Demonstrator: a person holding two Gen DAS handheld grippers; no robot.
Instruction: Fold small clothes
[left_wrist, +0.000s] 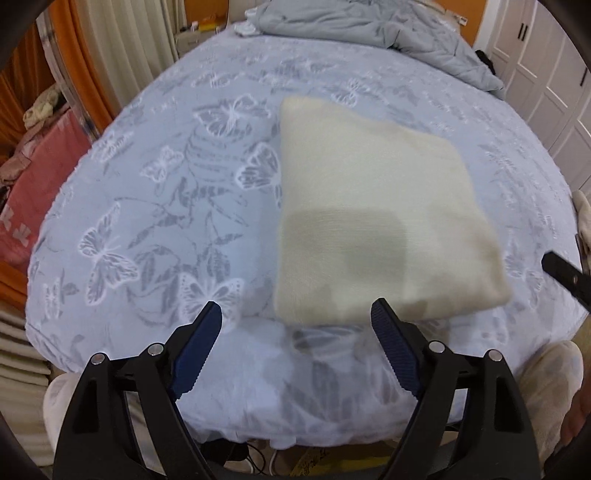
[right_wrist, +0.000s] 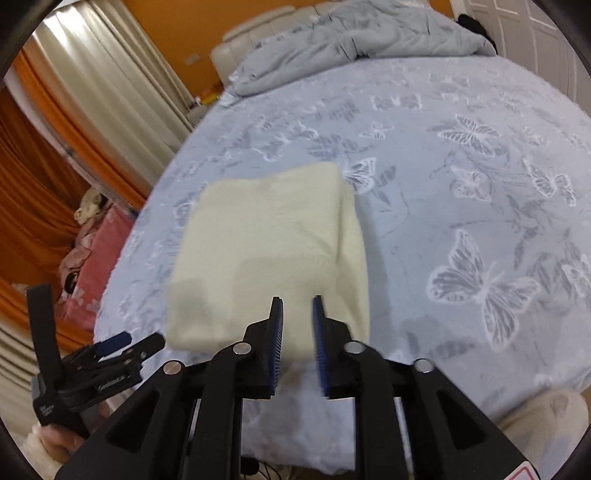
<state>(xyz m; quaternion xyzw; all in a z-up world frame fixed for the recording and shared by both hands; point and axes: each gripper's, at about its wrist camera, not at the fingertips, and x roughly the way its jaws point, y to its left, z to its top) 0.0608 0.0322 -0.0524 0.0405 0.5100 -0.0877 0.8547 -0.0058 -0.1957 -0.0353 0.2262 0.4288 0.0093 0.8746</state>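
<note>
A cream garment (left_wrist: 373, 214) lies folded into a neat rectangle on the blue butterfly-print bedspread (left_wrist: 166, 177); it also shows in the right wrist view (right_wrist: 269, 251). My left gripper (left_wrist: 295, 314) is open and empty, hovering just before the garment's near edge. My right gripper (right_wrist: 297, 306) is open with a narrow gap and empty, held over the garment's near edge. The left gripper also shows in the right wrist view (right_wrist: 122, 339) at the lower left, and a fingertip of the right gripper (left_wrist: 565, 273) shows at the right edge of the left wrist view.
A crumpled grey-blue duvet (left_wrist: 369, 29) lies at the head of the bed, also in the right wrist view (right_wrist: 351, 40). Orange and cream curtains (right_wrist: 74, 129) and a pink pile of laundry (left_wrist: 33, 192) stand to the left. White wardrobe doors (left_wrist: 546, 74) are on the right.
</note>
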